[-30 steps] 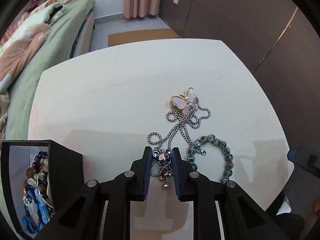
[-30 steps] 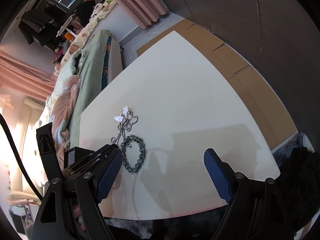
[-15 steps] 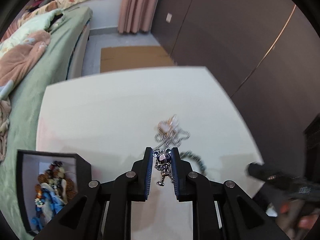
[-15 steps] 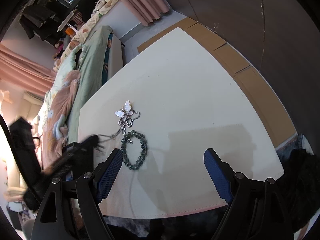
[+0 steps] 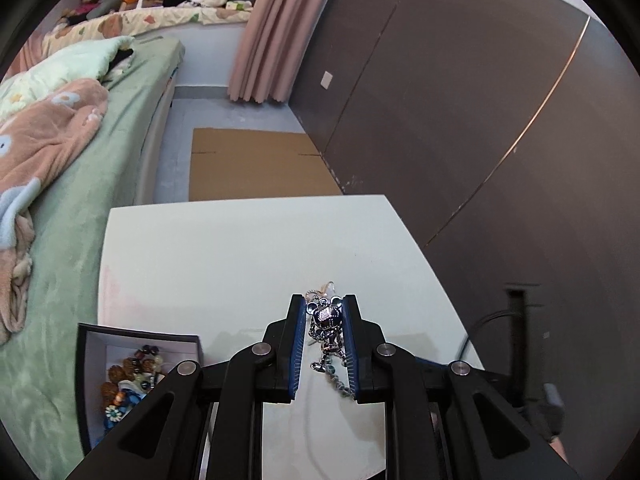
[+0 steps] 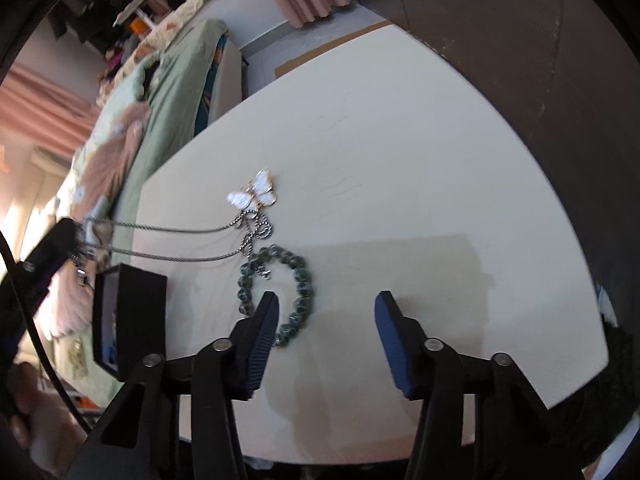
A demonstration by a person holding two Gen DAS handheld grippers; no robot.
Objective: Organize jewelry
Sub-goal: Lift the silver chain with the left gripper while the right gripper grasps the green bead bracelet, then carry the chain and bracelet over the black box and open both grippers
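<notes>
Bear pendant sits clamped in our left gripper above the worktop, its chain trailing to the butterfly; our right gripper's fingers, just narrowing, hold nothing above the bead bracelet.

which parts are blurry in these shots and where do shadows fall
Right wrist view: the left gripper at the left edge is motion-smeared, the green bead bracelet sharp, a broad shadow across the white table. Left wrist view: crisp on the silver bear pendant.
</notes>
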